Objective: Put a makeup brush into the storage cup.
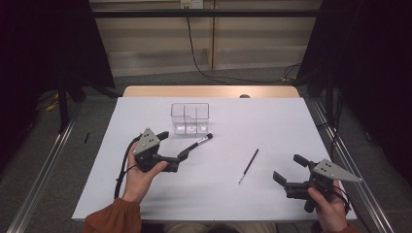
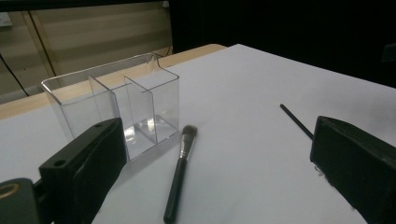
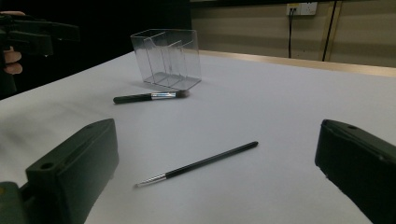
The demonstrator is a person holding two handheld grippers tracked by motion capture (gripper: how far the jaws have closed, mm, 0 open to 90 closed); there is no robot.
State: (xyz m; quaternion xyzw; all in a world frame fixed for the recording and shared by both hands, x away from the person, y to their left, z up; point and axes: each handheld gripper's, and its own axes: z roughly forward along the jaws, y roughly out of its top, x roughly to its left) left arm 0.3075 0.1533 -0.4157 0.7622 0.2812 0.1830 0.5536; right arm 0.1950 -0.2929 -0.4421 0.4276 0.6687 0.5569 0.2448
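Left gripper (image 1: 174,147) held in left hand (image 1: 141,177) at lower left of centre in high view, jaws spread wide, pointed toward upper right of frame. Orange sleeve (image 1: 112,217) seen at bottom edge. Right gripper (image 1: 286,168) held in right hand (image 1: 326,206) at lower right of frame, jaws spread wide, pointed left. Nothing gripped between either pair of jaws. Both grippers kept low over surface, well apart.

Black makeup brush (image 1: 199,142) and thin black liner brush (image 1: 248,165), flat on white table (image 1: 272,121).
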